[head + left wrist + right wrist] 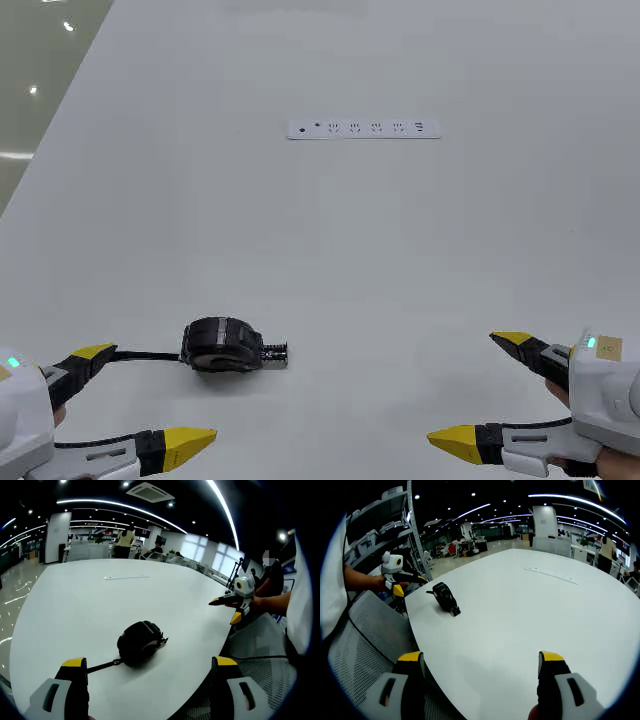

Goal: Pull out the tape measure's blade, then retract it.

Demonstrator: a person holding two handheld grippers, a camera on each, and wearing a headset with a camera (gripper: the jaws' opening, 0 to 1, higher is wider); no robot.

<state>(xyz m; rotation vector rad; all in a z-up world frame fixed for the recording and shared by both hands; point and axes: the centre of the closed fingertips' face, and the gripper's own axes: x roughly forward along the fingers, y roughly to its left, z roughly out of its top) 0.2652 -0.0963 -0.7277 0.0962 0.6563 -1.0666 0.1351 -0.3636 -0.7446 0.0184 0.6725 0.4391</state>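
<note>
The white bench point(400, 250) is cut off at the near edge of the head view, as are both tool bodies at the bottom corners. The left tool point(155, 393) has its jaws spread wide and holds nothing. The right tool point(463, 387) is equally spread and empty. A power strip point(364, 128) lies far back. The black tape measure point(222, 345) lies just ahead of the left tool, well apart from the right tool. Its strap point(150, 354) reaches one left jaw tip, but contact cannot be determined.
</note>
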